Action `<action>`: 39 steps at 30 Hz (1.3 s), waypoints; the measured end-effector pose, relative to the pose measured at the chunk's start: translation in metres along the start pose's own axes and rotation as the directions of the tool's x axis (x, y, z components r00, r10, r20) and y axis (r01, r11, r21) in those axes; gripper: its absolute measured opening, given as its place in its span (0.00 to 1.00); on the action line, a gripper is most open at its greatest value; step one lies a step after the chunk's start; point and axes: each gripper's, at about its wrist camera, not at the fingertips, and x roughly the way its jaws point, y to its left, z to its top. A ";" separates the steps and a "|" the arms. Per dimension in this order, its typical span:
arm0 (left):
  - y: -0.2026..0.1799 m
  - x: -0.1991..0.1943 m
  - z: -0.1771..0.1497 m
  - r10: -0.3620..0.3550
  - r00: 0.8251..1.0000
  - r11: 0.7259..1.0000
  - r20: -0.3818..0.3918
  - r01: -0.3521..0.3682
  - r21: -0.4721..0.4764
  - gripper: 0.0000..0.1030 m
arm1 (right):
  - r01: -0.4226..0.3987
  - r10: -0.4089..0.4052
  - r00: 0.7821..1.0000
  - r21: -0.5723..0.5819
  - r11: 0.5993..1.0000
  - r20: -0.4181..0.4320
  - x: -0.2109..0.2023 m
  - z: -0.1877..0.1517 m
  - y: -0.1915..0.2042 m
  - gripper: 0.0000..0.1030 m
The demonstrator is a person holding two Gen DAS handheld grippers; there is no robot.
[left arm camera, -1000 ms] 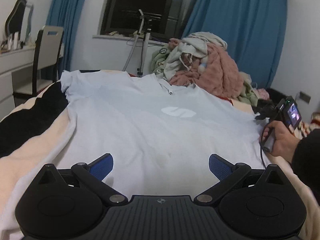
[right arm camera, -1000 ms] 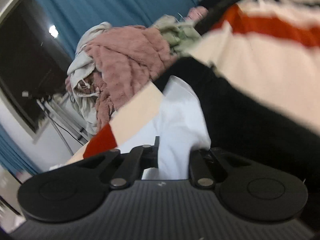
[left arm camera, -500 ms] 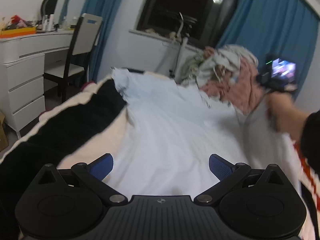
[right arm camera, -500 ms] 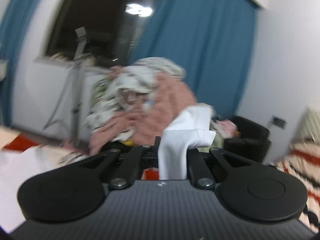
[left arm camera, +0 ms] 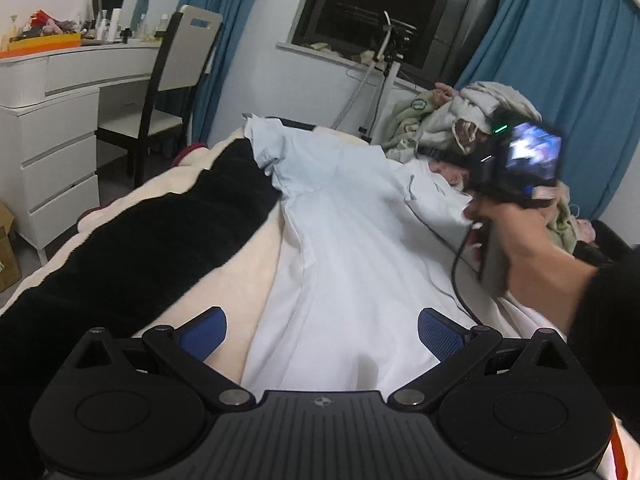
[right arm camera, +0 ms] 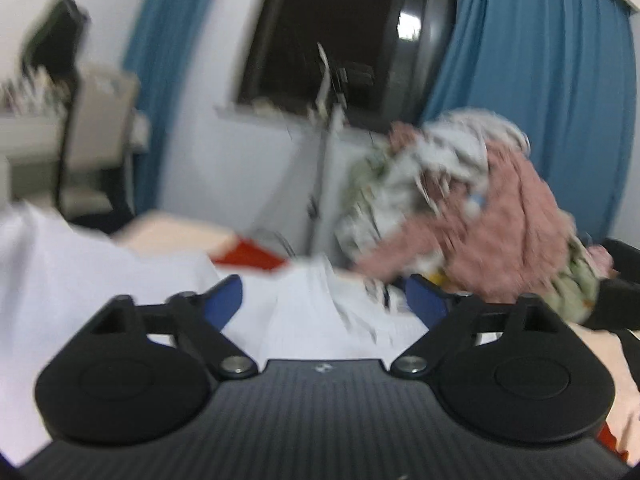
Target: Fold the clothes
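Note:
A pale blue-white shirt [left arm camera: 352,248] lies spread on the bed, its right side folded in toward the middle. My left gripper [left arm camera: 322,330] hovers open over the shirt's near hem, nothing between its blue pads. In the left wrist view a hand [left arm camera: 532,248] holds the right gripper's handle over the shirt's right side near the collar. The right wrist view is blurred: my right gripper [right arm camera: 324,300] has its jaws opening, and the white shirt fabric [right arm camera: 320,312] lies loose between and below the pads, which do not press on it.
A black and cream blanket [left arm camera: 132,248] covers the bed's left side. A heap of pink and pale clothes [left arm camera: 472,128] lies at the far right by blue curtains. A white dresser [left arm camera: 52,120] and chair [left arm camera: 176,76] stand at left. A stand [left arm camera: 380,80] rises by the dark window.
The right gripper carried the shirt's right sleeve across toward the middle and then opened, letting the fabric go. The left gripper shifted left along the hem and stayed open.

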 end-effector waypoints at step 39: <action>-0.105 -0.104 -0.085 -0.175 0.984 0.920 -0.037 0.177 0.350 0.90 | 0.068 -0.038 0.995 0.381 0.922 -0.087 -0.445 -0.070 -0.113 0.88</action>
